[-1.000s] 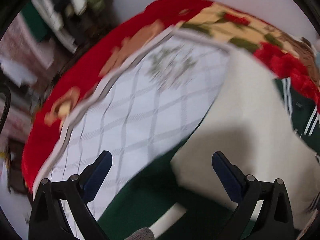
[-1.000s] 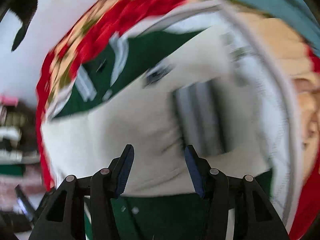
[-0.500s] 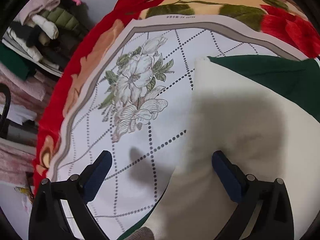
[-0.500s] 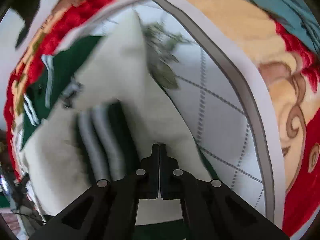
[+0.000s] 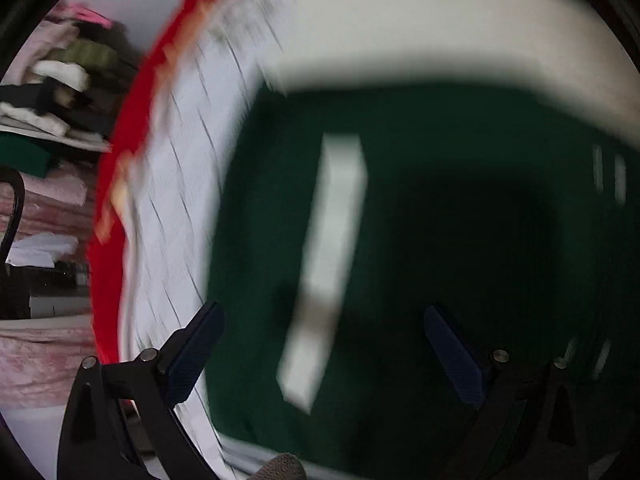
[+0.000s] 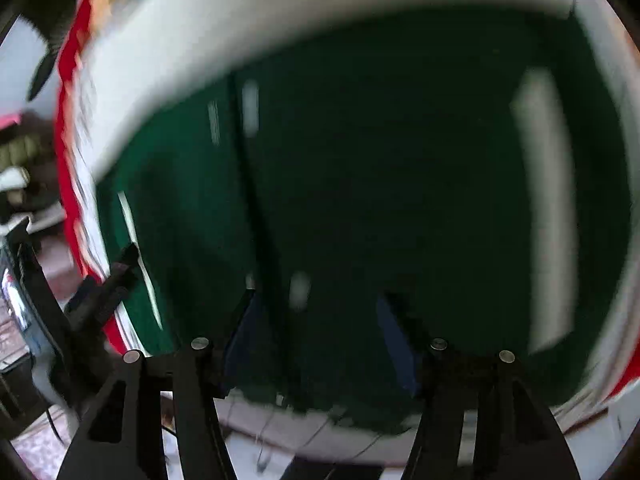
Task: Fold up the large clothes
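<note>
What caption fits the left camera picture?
Open left gripper above a blurry green garment with a white stripe.

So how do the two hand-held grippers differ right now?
The left hand-held gripper stands wider open than the right hand-held gripper, which is open more narrowly. The left one sits at the green garment's edge, one finger over the white patterned sheet; the right one's fingers are both over green cloth. Both are empty with blue pads.
</note>
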Tool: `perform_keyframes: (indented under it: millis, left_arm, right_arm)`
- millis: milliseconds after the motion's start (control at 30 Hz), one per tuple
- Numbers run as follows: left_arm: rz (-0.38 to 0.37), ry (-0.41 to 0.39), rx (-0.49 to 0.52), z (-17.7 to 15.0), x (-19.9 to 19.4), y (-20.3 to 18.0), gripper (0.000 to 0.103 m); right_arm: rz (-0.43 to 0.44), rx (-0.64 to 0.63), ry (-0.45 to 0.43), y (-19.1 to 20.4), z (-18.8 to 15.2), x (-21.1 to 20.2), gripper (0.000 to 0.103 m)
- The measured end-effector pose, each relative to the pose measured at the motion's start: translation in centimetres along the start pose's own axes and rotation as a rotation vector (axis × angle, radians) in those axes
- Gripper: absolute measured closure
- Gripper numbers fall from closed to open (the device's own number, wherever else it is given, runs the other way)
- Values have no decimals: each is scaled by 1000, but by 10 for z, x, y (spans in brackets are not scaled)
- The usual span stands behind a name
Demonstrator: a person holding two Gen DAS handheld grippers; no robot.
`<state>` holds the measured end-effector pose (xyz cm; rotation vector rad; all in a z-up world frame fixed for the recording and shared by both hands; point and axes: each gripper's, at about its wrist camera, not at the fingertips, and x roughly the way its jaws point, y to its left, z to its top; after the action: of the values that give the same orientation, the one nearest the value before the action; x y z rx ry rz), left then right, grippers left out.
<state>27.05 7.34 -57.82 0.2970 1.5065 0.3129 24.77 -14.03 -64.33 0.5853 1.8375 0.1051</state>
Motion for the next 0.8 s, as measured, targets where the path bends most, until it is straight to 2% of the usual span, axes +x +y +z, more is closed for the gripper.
perform_keyframes:
  millis: [33,67,100,133,167,200,267,400,567,700,800]
  left_arm:
    - [1,15,1,-11,5,-1,0]
    - [8,23,3,-23,9,-2,0]
    - [11,27,11,-31,12,-4,0]
    - [16,27,15,-36,13,-4,0]
    - [19,27,14,-41,14,-3,0]
    - [14,25,8,-44,13,0,0]
    - [11,20,-5,-48,12,9,0]
    - [28,0,-32,-53,10,33,0]
    - [67,-17,-44,-49,20,61,0]
    - [76,9,-59,-44,29,70,0]
    - [31,-3,-146,-41,20,84,0]
  right_arm:
    - [-10,-6,18,2,-8,13,40]
    - [-68,-30,31,10,-19,34,40]
    - [-119,-64,6,20,-22,44,41]
    - [-154,-88,-22,23,-26,47,46]
    - [-216,-93,-70,27,-31,50,72]
    - [-238,-79,-82,28,-33,50,78]
    - [-219,-29,-80,29,-35,51,88]
    - [-134,43,-43,50,-34,56,91]
    - [-28,-1,18,92,-52,72,91]
    - [56,-62,85,96,-53,89,85]
    - [195,16,119,68,-55,68,81]
